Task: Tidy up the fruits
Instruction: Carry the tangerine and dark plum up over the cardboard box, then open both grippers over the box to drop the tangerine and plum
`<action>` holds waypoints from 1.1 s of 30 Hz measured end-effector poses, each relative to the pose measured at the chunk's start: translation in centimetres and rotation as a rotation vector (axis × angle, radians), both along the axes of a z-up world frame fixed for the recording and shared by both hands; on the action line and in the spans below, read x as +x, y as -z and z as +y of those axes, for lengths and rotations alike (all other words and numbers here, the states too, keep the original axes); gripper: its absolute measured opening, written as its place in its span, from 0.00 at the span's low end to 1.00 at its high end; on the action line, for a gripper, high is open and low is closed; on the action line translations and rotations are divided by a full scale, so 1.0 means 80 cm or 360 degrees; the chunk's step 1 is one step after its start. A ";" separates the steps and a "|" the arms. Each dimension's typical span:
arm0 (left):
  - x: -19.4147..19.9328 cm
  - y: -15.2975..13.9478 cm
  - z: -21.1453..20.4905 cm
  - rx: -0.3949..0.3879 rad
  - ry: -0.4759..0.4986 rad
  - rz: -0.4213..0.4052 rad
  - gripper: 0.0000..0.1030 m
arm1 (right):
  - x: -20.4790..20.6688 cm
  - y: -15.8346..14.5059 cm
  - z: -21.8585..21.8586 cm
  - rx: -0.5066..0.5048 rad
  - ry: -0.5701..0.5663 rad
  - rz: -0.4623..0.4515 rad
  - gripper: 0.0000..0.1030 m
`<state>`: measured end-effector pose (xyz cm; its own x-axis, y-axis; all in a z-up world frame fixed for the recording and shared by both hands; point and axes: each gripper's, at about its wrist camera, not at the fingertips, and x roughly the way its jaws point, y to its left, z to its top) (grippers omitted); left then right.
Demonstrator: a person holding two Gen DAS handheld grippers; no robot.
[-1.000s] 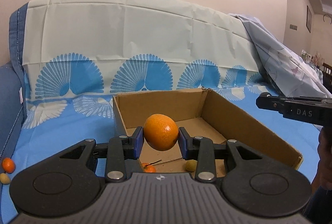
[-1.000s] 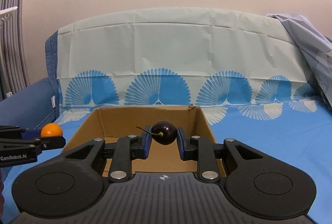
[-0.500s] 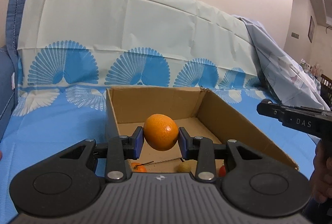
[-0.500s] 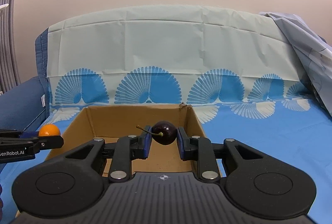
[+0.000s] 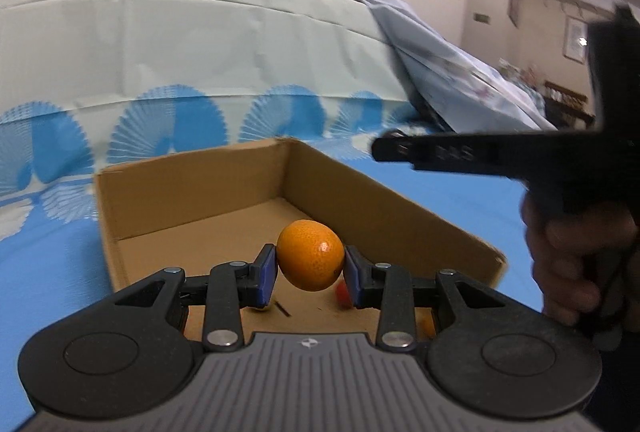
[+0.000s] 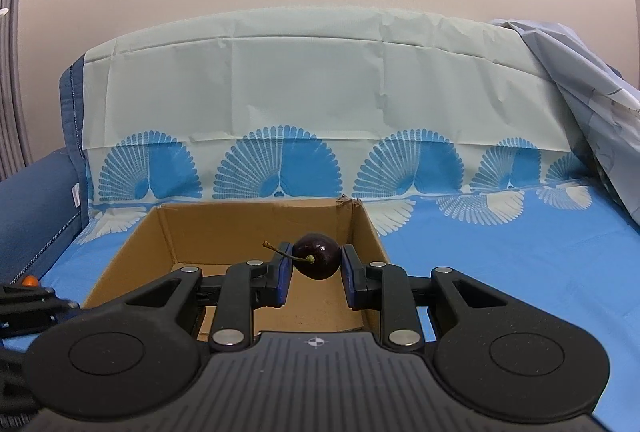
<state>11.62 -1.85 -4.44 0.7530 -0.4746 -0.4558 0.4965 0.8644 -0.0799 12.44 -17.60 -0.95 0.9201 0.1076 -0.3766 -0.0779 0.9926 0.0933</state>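
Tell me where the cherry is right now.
The cherry sits in the centre of the right wrist view, clamped between the right gripper pads with its stem pointing left, above the open cardboard box on the blue sheet.

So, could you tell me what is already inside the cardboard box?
In the cardboard box, a small red fruit and a loose stem show; the left gripper covers the rest.

No legible text anywhere
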 end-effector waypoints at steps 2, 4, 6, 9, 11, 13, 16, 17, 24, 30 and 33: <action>-0.003 0.003 -0.007 0.0018 0.0033 0.0003 0.38 | 0.001 0.001 0.001 -0.0009 0.0001 0.0008 0.26; -0.003 0.006 -0.014 0.0033 0.0057 0.0008 0.38 | 0.001 0.002 0.000 -0.0013 0.0001 0.0013 0.26; -0.005 0.008 -0.018 0.0048 0.0074 0.0008 0.38 | 0.002 0.002 0.000 -0.0015 0.0000 0.0017 0.26; -0.006 0.011 -0.021 0.0067 0.0090 0.0005 0.38 | 0.002 0.003 0.001 -0.0019 -0.0005 0.0020 0.26; -0.005 0.011 -0.023 0.0070 0.0094 0.0009 0.38 | 0.003 0.003 0.001 -0.0020 -0.0009 0.0022 0.26; -0.003 0.012 -0.022 0.0070 0.0095 0.0013 0.38 | 0.003 0.004 0.001 -0.0021 -0.0012 0.0023 0.26; -0.002 0.012 -0.023 0.0069 0.0094 0.0015 0.38 | 0.002 0.004 0.001 -0.0022 -0.0013 0.0022 0.26; -0.002 0.011 -0.022 0.0071 0.0096 0.0014 0.38 | 0.002 0.004 0.002 -0.0022 -0.0012 0.0022 0.26; -0.005 0.011 -0.024 0.0071 0.0099 0.0010 0.38 | 0.003 0.004 0.005 -0.0036 -0.0035 0.0022 0.26; -0.004 0.011 -0.024 0.0069 0.0104 0.0009 0.38 | 0.004 0.005 0.004 -0.0039 -0.0039 0.0022 0.26; -0.004 0.011 -0.025 0.0070 0.0104 0.0008 0.38 | 0.004 0.005 0.005 -0.0042 -0.0041 0.0023 0.26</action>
